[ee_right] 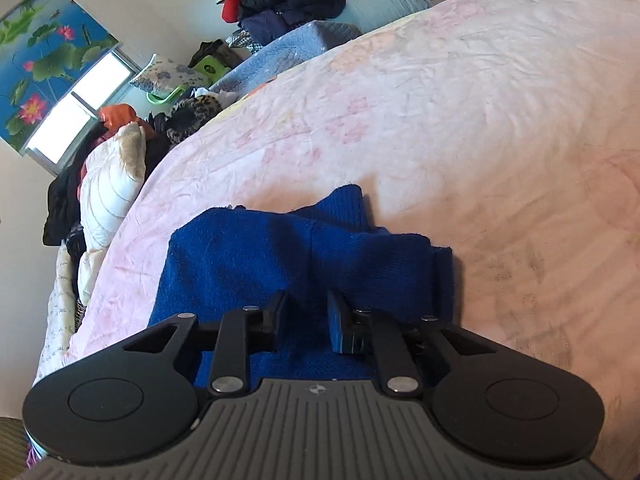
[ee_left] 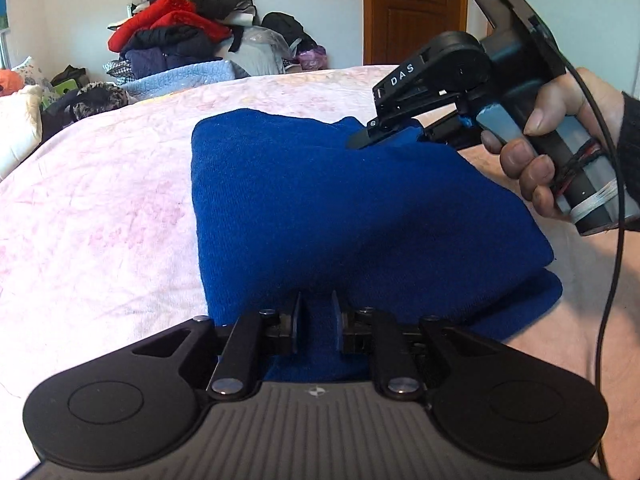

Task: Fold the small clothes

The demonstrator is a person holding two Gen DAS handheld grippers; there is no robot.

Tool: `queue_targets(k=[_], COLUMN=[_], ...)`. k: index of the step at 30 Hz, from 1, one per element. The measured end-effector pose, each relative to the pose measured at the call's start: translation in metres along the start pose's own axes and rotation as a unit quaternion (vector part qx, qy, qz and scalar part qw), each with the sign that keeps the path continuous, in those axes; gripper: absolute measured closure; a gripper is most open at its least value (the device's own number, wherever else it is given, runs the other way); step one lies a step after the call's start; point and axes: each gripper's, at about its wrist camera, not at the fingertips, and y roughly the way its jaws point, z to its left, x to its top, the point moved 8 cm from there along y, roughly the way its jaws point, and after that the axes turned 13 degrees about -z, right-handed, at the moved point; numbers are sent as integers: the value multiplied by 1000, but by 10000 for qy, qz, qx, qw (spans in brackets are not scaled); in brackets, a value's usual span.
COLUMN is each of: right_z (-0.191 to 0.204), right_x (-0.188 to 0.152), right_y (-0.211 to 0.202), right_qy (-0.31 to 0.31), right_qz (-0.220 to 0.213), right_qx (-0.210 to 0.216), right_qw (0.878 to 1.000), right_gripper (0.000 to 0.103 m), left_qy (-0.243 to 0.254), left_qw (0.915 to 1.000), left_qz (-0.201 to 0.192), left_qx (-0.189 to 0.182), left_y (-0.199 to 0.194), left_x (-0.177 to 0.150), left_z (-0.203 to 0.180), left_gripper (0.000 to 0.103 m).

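Observation:
A blue knit garment [ee_left: 320, 208] lies folded on a pale pink floral bed sheet [ee_left: 100, 208]. My left gripper [ee_left: 316, 320] is at its near edge with the fingers a little apart and blue cloth between them, not clamped. My right gripper [ee_left: 360, 138] reaches in from the right, held by a hand, with its fingertips at the garment's far right corner. In the right wrist view the right gripper [ee_right: 306, 316] is open over the blue garment [ee_right: 248, 256], fingers apart with cloth below them.
A pile of red, black and purple clothes [ee_left: 176, 36] stands behind the bed by the wall. A brown door [ee_left: 416, 8] is at the back right. Pillows and more clothes [ee_right: 108, 184] lie along the bed's left side. A black cable [ee_left: 612, 240] hangs from the right gripper.

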Motion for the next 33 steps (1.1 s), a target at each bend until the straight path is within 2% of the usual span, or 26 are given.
queue_targets(k=[1, 2, 3, 4, 6, 7, 8, 9, 11, 13, 17, 20, 23, 25, 27, 28, 31, 33], right_z=[3, 8, 13, 19, 33, 38, 40, 38, 25, 18, 23, 26, 14, 0, -15, -20, -27, -24], right_x=[0, 1, 2, 2, -2, -6, -12, -20, -34, -35, -32, -36, -45, -54, -62, -67, -79, -81], right_y=[-3, -8, -16, -27, -49, -56, -60, -61, -55, -61, -83, -108, -126, -132, -134, -134, -135, -134], right_qy=[-93, -169, -221, -279, -406, -441, -517, -626, -681, -514, -141, -28, 33, -1, 36, 89, 213, 288], right_qz=[-3, -41, -123, -230, -435, -445, -390, -311, -130, -306, -300, -441, -440, -322, -143, -43, 160, 202], right_qx=[-92, -183, -227, -207, 29, 140, 177, 135, -11, 89, 41, 249, 218, 37, -131, -170, -107, 50], right_qw=[9999, 9997, 9994, 9991, 9982, 9979, 9977, 9975, 9976, 9982, 9994, 9987, 9988, 9995, 9998, 9998, 9996, 9994], right_gripper=[78, 71, 67, 65, 55, 51, 46, 47, 55, 58, 50, 43, 40, 40, 41, 41, 37, 30], left_qy=[-10, -58, -131, -193, -200, -153, -98, -76, -113, -160, -289, -485, -753, -1161, -1861, -2301, -3516, -3836], left_qw=[10000, 10000, 9999, 9997, 9997, 9998, 9999, 9999, 9998, 9997, 9992, 9982, 9965, 9928, 9825, 9730, 9335, 9192], left_qz=[27, 66, 98, 117, 118, 109, 101, 95, 99, 127, 164, 105, -33, -79, 12, 135, 461, 584], left_qx=[14, 28, 40, 38, 25, 24, 42, 66, 93, 115, 206, 344, 374, 298, 42, -119, -528, -668], left_y=[-1, -2, -5, -8, -11, -12, -11, -10, -8, -8, -16, -29, -45, -52, -51, -47, -31, -22], left_x=[1, 1, 2, 3, 1, -1, -2, -3, -3, -3, -1, 4, 12, 15, 14, 10, -7, -14], left_z=[0, 2, 3, 5, 5, 5, 4, 3, 3, 4, 8, 17, 32, 49, 68, 76, 98, 102], left_gripper=[88, 88, 83, 78, 54, 51, 51, 51, 51, 51, 51, 50, 40, 33, 32, 32, 32, 32])
